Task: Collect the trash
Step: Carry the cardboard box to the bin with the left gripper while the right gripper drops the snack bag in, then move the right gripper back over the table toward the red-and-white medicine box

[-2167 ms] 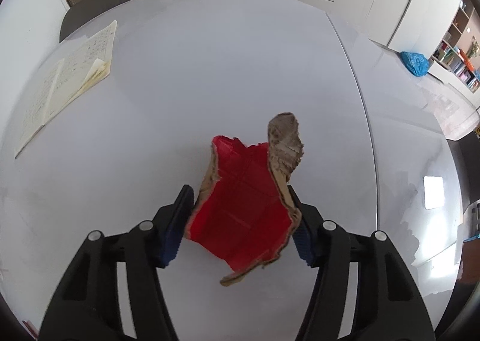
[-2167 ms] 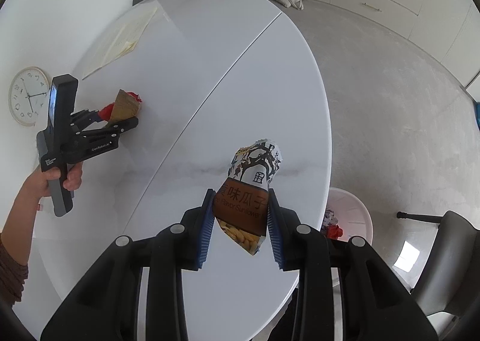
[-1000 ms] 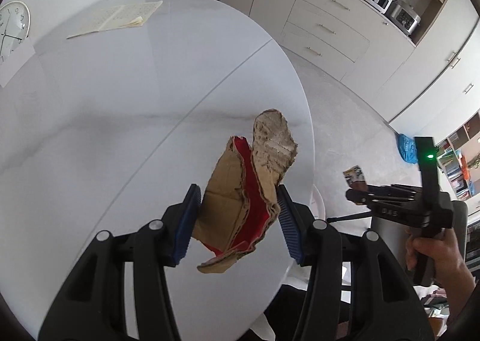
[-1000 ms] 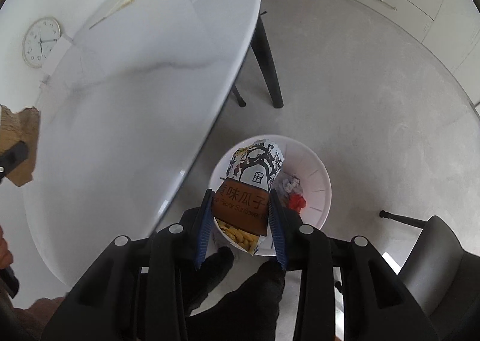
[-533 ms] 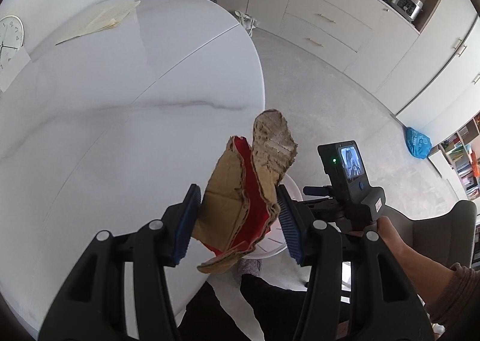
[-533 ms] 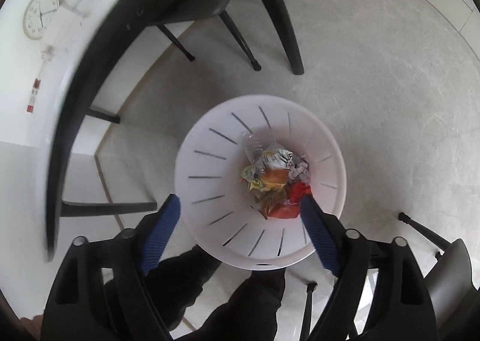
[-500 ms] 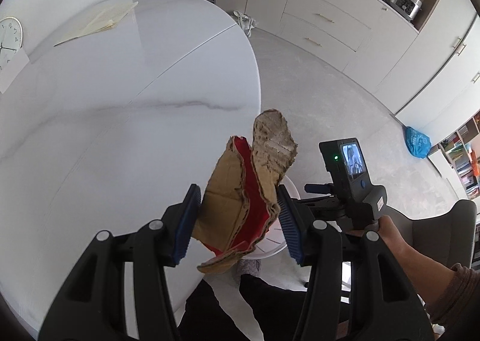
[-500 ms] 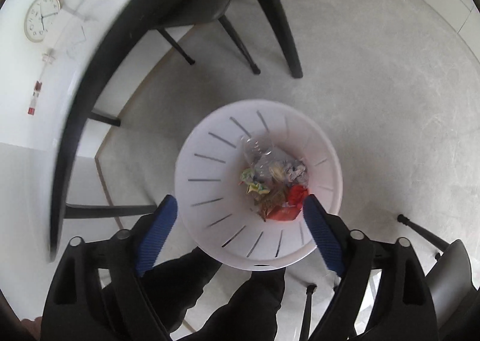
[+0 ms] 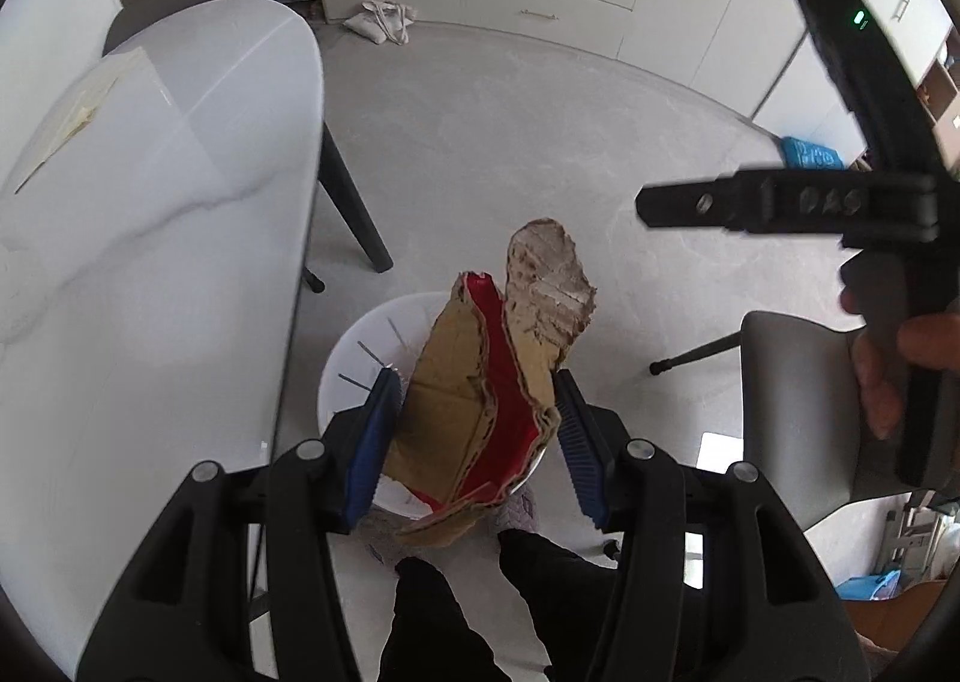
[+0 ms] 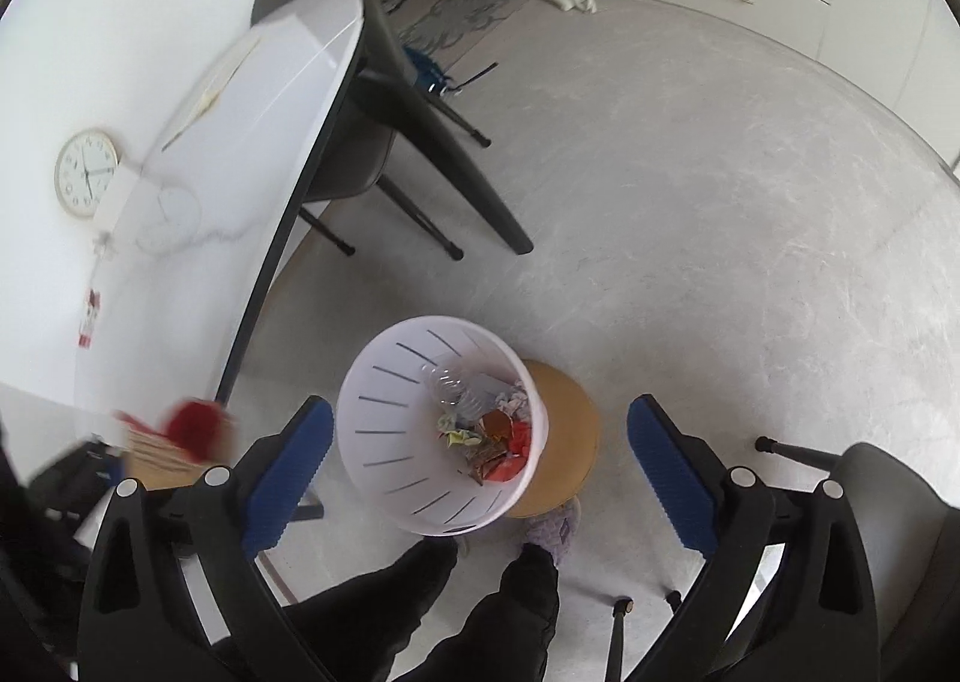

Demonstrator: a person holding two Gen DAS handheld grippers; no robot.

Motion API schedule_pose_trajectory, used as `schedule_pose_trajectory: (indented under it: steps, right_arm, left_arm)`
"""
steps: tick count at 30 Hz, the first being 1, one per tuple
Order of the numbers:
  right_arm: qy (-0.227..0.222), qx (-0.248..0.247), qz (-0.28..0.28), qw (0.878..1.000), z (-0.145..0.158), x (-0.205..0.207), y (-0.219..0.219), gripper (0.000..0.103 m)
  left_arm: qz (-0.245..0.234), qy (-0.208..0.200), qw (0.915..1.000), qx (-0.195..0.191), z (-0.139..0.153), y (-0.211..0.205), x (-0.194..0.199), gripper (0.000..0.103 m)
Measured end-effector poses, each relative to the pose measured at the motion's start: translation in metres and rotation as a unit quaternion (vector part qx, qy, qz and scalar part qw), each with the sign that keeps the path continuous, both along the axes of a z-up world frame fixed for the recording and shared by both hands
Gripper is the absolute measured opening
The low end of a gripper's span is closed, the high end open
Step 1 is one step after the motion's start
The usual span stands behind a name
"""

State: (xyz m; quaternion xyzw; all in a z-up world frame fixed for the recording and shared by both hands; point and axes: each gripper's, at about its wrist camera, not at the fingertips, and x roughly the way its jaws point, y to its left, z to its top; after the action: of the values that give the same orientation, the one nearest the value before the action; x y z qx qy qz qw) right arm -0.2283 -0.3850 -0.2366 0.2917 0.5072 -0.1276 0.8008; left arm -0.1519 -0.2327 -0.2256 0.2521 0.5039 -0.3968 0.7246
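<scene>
A torn piece of brown cardboard (image 9: 456, 382) with a red inner face sits between the blue pads of my left gripper (image 9: 474, 400), which is shut on it. It hangs just above the white slotted bin (image 9: 360, 346) on the floor. In the right wrist view the bin (image 10: 384, 400) holds crumpled wrappers and a snack bag (image 10: 492, 442). My right gripper (image 10: 480, 424) is above the bin, its jaws opening wide with nothing between them. The cardboard (image 10: 180, 436) shows blurred at the left. In the left wrist view the right gripper (image 9: 651, 205) is seen side-on, held by a hand.
The white oval table (image 9: 150, 202) stands left of the bin, with papers (image 9: 78, 111) at its far end. A grey chair (image 9: 792, 382) is on the right. The bin rests on a round wooden stool (image 10: 570, 442). The person's legs (image 9: 480, 592) are below.
The right gripper let the snack bag drop into the bin, its jaws spread wide and it drew back. The left gripper carried the cardboard off the table to above the bin.
</scene>
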Motion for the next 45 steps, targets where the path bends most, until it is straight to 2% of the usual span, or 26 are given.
schedule_pose_trajectory:
  steps: [5, 10, 12, 14, 16, 19, 26, 32, 36, 41, 45]
  right_arm:
    - [0.003, 0.002, -0.01, 1.0, 0.001, -0.014, -0.009, 0.098]
    - [0.017, 0.009, -0.011, 1.0, -0.006, -0.017, -0.01, 0.098]
    - [0.02, 0.015, -0.012, 1.0, -0.01, -0.018, -0.011, 0.098]
    - [0.022, 0.019, -0.012, 1.0, -0.014, -0.018, -0.012, 0.098]
    - [0.023, 0.02, -0.011, 0.999, -0.015, -0.017, -0.012, 0.098]
    - [0.021, 0.02, -0.009, 1.0, -0.014, -0.015, -0.013, 0.098]
    - [0.012, 0.013, -0.01, 1.0, -0.006, -0.014, -0.015, 0.098]
    - [0.0, -0.025, 0.0, 1.0, 0.019, -0.007, -0.014, 0.098]
    - [-0.014, -0.057, 0.022, 0.998, 0.043, 0.005, -0.006, 0.098]
    - [-0.05, -0.077, 0.061, 0.994, 0.074, 0.025, 0.012, 0.101]
    - [-0.067, -0.089, 0.102, 0.989, 0.088, 0.045, 0.035, 0.101]
  left_arm:
    - [-0.001, 0.027, 0.9992, 0.031, -0.053, -0.019, 0.001, 0.052]
    - [0.01, 0.051, 0.9965, 0.066, -0.102, -0.019, 0.004, 0.057]
    - [0.006, 0.052, 0.9961, 0.072, -0.11, -0.019, 0.004, 0.061]
    - [0.0, 0.046, 0.9964, 0.072, -0.113, -0.019, -0.002, 0.072]
    - [-0.006, 0.039, 0.9969, 0.069, -0.111, -0.021, -0.008, 0.077]
    - [-0.008, 0.039, 0.9971, 0.065, -0.105, -0.024, -0.009, 0.082]
    - [-0.007, 0.039, 0.9986, 0.036, -0.071, -0.026, -0.012, 0.087]
    - [0.015, 0.02, 0.9996, -0.014, -0.007, -0.017, -0.007, 0.09]
    - [0.05, -0.002, 0.9976, -0.049, 0.043, 0.0, 0.004, 0.095]
    - [0.123, -0.036, 0.9888, -0.078, 0.093, 0.031, 0.024, 0.095]
    - [0.19, -0.047, 0.9763, -0.094, 0.117, 0.061, 0.041, 0.095]
